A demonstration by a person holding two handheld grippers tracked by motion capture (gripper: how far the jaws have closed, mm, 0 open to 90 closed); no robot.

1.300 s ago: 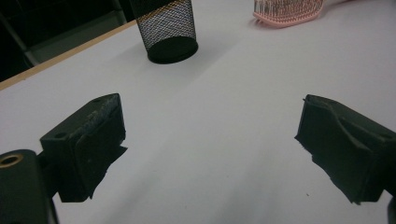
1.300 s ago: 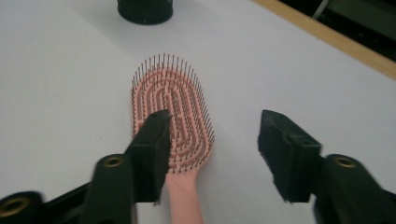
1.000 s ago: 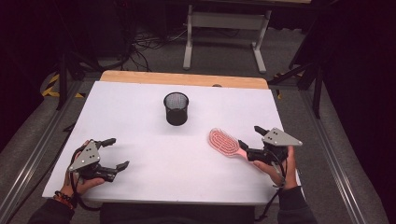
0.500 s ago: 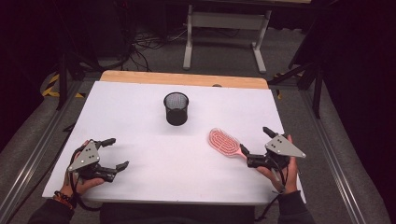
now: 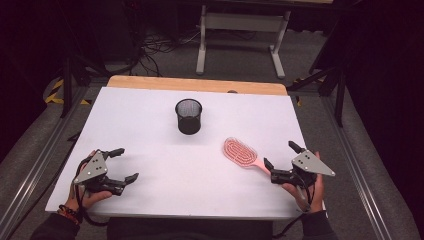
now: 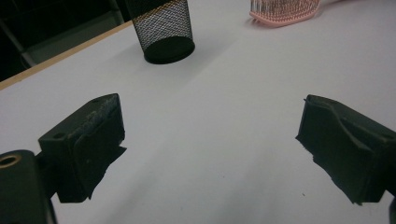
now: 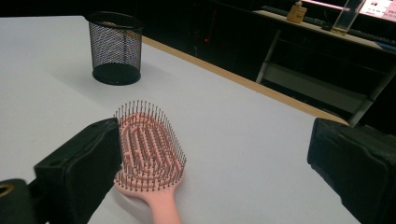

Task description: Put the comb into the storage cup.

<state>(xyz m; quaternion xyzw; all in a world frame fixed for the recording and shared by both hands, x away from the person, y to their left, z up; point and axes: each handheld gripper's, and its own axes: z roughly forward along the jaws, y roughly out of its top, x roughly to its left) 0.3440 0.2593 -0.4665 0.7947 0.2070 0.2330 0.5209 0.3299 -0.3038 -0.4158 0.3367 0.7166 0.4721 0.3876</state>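
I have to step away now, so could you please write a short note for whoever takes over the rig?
Left gripper: open, holding nothing, near the table's front left.
Right gripper: open, by the handle end of the pink hairbrush, not gripping it.
The hairbrush lies bristles up, right of the black mesh cup, which stands upright and apart.
Done: nothing gripped yet.
Left: probably grip the handle.

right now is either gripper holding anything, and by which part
Nothing is held. Both the left gripper and right gripper are open; the pink hairbrush lies on the table.
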